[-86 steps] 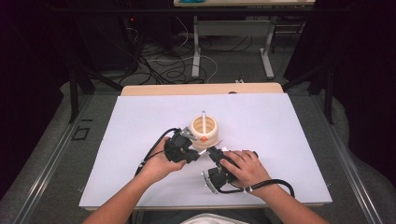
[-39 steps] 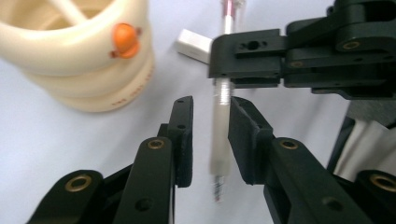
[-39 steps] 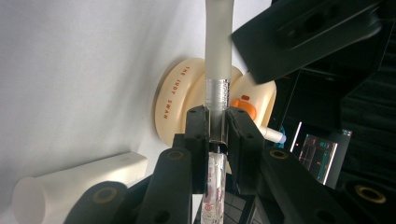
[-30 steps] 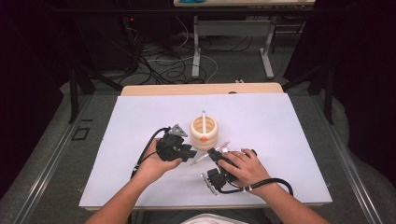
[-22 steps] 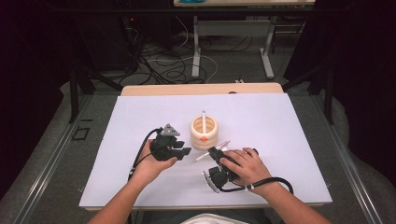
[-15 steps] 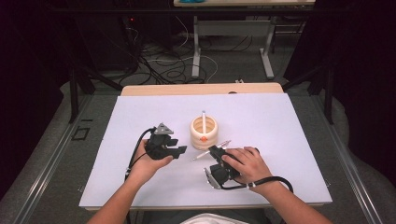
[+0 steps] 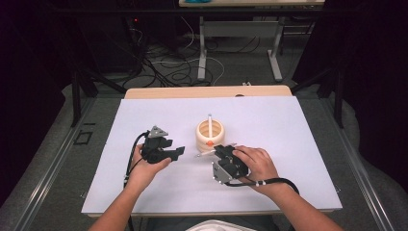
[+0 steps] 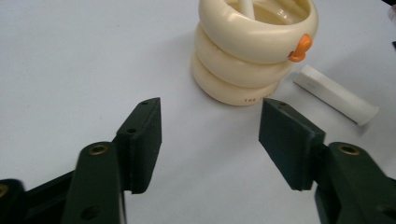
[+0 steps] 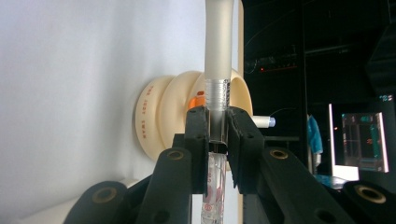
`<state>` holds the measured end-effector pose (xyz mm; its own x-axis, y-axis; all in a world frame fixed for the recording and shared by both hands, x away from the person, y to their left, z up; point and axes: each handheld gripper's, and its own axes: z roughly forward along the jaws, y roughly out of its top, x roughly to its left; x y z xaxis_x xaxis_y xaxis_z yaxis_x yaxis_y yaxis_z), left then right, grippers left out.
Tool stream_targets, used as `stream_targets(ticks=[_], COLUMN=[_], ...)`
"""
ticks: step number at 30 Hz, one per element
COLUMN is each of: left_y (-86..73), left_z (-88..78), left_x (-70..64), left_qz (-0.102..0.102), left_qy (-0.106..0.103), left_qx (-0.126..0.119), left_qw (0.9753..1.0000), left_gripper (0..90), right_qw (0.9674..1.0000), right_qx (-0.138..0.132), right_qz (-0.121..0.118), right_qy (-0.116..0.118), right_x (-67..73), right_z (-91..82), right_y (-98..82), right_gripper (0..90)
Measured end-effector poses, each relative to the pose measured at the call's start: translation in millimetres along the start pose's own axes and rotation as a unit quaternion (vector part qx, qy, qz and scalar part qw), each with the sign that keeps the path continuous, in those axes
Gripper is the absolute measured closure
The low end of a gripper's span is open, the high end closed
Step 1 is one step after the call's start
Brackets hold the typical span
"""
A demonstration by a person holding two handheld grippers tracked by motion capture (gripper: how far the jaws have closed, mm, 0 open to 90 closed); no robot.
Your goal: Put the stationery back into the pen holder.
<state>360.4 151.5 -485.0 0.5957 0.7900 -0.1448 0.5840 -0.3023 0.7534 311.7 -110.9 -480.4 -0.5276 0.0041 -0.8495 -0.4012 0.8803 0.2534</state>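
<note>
High view: left gripper point(image 7: 179, 152) has backed off the cream ring holder point(image 7: 210, 136), jaws just spreading empty, while right gripper point(image 7: 218, 153) pinches the clear tube point(image 9: 218, 70), so holder's free now.

I am working in what looks like a lab or test room; a white-topped table point(image 7: 144, 192) stands on grey carpet; tangled cables point(image 7: 168, 67) lie on the floor beyond it; metal desk legs point(image 7: 202, 48) rise behind; dark surroundings hold a lit screen point(image 9: 364, 140) and small indicator lights.
</note>
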Motion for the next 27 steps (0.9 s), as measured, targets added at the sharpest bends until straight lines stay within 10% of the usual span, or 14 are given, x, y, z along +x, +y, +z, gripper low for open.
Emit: stream_targets(ticks=[15,27], left_y=[-5.6,-4.5], left_z=[5.7,7.4], left_x=[13.9,13.1], left_qz=[-0.036,-0.036], left_qy=[-0.007,-0.026], left_qx=[0.001,-0.014], left_qw=[0.9993,0.9989], left_gripper=[17.6,5.4], right_qw=[0.9930,0.9695], right_qx=[-0.029,-0.075], right_qz=[0.112,0.229], right_qy=[0.023,0.047], right_x=[-27.3,-47.4], right_z=[5.9,17.1], right_y=[-4.8,-8.2], right_gripper=[79.6,79.6])
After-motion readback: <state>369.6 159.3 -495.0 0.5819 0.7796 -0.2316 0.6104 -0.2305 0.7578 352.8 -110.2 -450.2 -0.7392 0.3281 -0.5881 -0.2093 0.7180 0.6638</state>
